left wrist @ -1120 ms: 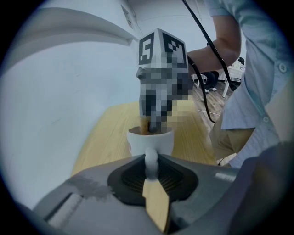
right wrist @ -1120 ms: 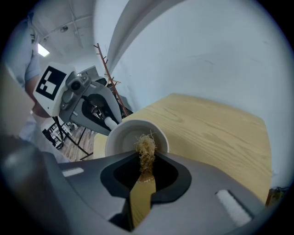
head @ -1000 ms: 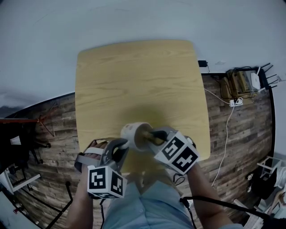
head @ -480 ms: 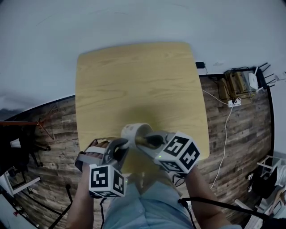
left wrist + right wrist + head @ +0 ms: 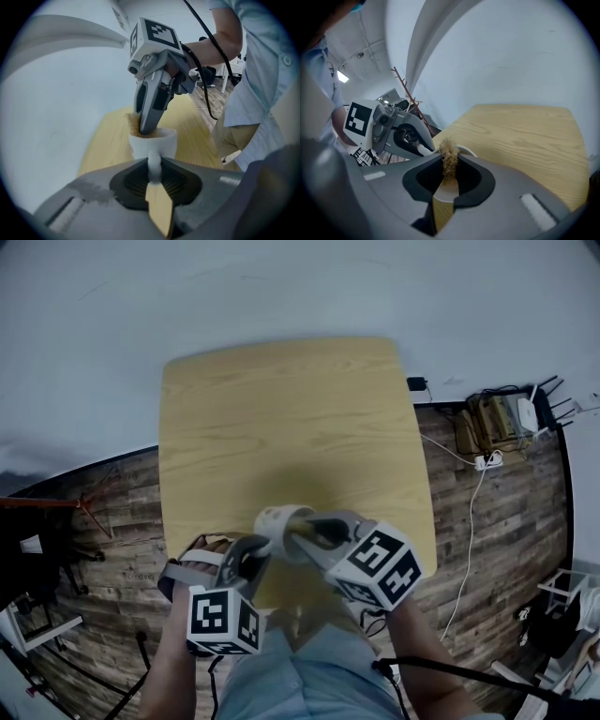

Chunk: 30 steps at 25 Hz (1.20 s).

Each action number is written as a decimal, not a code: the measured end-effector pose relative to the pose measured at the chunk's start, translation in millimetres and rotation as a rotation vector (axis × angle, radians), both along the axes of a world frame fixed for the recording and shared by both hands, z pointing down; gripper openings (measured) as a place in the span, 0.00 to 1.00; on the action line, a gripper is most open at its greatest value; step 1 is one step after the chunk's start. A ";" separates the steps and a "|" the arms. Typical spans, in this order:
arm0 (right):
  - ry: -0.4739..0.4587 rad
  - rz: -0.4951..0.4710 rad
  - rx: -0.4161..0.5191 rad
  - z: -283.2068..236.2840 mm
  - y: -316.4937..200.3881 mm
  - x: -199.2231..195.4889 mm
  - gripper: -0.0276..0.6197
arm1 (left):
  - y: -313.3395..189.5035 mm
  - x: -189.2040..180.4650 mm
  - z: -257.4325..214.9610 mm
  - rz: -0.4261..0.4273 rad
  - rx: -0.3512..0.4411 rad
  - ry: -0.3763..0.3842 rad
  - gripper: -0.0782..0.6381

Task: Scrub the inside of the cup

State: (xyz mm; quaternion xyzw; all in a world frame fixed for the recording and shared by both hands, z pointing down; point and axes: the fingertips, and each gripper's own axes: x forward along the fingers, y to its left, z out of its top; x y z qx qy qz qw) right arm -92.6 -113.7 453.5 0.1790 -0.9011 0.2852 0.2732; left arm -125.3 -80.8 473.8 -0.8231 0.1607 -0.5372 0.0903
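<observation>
1. Head view: my left hand-held gripper [image 5: 255,547] holds a white cup [image 5: 279,519] tilted over the near edge of the wooden worktop [image 5: 281,409]. My right hand-held gripper [image 5: 305,526] points into the cup's mouth.
2. Left gripper view: my left jaws are clamped on the cup's handle [image 5: 153,161]. The right jaws dip inside the rim, and a brown fibre scrubber [image 5: 133,123] shows at its edge.
3. Right gripper view: my right jaws are closed on that scrubber, its tuft pointing towards the cup. Scrubbing looks under way. I cannot see how clean the inside is, so more strokes probably remain.
</observation>
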 end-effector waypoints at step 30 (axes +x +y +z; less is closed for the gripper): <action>0.202 -0.135 0.040 25.9 26.9 11.9 0.13 | -7.1 -4.3 1.1 -0.037 0.002 0.001 0.21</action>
